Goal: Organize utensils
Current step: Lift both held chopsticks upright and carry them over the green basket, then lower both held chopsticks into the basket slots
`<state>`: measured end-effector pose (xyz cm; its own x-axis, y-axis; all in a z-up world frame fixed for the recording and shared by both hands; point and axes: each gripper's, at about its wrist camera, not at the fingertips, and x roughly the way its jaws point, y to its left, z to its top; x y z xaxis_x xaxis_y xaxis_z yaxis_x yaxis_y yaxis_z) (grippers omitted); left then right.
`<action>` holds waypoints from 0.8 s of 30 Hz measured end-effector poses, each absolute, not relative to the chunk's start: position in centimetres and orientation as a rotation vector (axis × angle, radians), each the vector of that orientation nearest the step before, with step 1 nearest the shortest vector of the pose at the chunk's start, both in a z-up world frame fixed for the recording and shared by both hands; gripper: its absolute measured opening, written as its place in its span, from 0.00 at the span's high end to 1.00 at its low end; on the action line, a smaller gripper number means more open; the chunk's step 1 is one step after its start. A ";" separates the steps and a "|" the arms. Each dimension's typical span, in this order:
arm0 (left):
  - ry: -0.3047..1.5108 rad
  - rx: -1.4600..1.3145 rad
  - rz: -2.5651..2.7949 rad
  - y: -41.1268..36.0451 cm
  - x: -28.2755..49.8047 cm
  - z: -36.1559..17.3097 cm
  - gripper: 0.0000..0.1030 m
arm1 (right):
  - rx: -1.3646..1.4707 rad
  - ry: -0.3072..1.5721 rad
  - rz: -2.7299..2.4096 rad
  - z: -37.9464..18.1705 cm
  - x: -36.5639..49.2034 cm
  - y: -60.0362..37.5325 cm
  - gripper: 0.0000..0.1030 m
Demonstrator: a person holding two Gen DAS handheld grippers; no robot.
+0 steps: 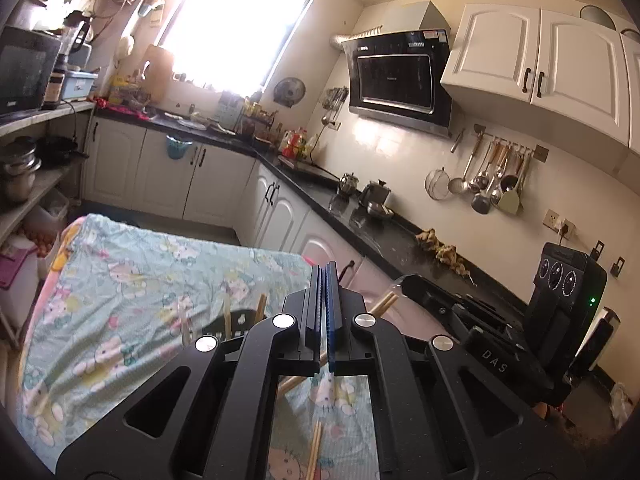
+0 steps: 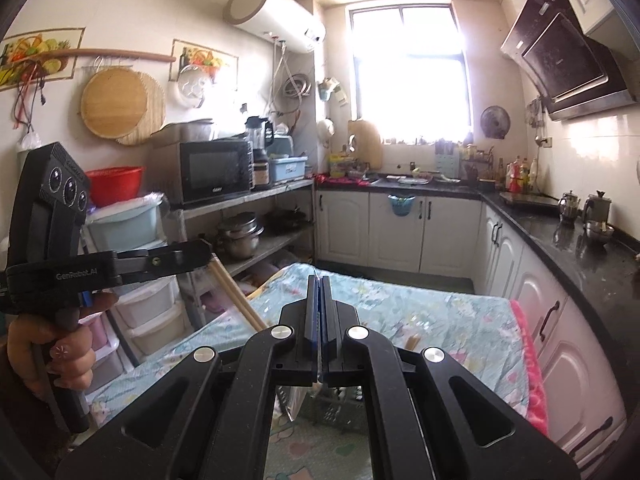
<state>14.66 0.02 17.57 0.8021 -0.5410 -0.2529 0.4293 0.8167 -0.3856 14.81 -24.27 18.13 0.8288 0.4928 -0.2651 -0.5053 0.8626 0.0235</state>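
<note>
We see left gripper (image 1: pixel 325 270) jaws together, gripping wooden chopsticks (image 2: pixel 236 294) | right gripper (image 2: pixel 319 280) jaws pressed together, a thin clear edge between them | black basket (image 1: pixel 236 322) on patterned cloth (image 1: pixel 132 280), loose chopsticks (image 1: pixel 314 452) beside it

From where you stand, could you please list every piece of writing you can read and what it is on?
"GenRobot.AI": on the left hand-held gripper, along its body.
"DAS": on the right hand-held gripper, on its body.
Microwave brand: too blurred.
Range hood logo and stickers: too small.
</note>
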 end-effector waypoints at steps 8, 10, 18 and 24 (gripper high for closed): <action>0.335 -0.303 -0.498 0.6 15.8 19.5 1.00 | -0.022 0.233 0.477 19.7 16.4 -26.2 0.99; 0.331 -0.300 -0.488 0.9 15.9 19.9 1.00 | -0.019 0.223 0.468 19.9 16.8 -26.5 0.99; 0.334 -0.306 -0.429 2.8 16.5 20.2 1.00 | -0.009 0.190 0.443 20.9 18.0 -27.3 0.99; 0.332 -0.289 -0.393 3.6 17.2 19.6 1.00 | -0.009 0.191 0.435 21.0 18.9 -27.4 0.99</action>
<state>17.20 3.56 19.64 0.8713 -0.4174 -0.2581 0.3242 0.8844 -0.3357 18.89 -27.41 20.99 0.8893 0.4181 -0.1854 -0.4199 0.9070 0.0319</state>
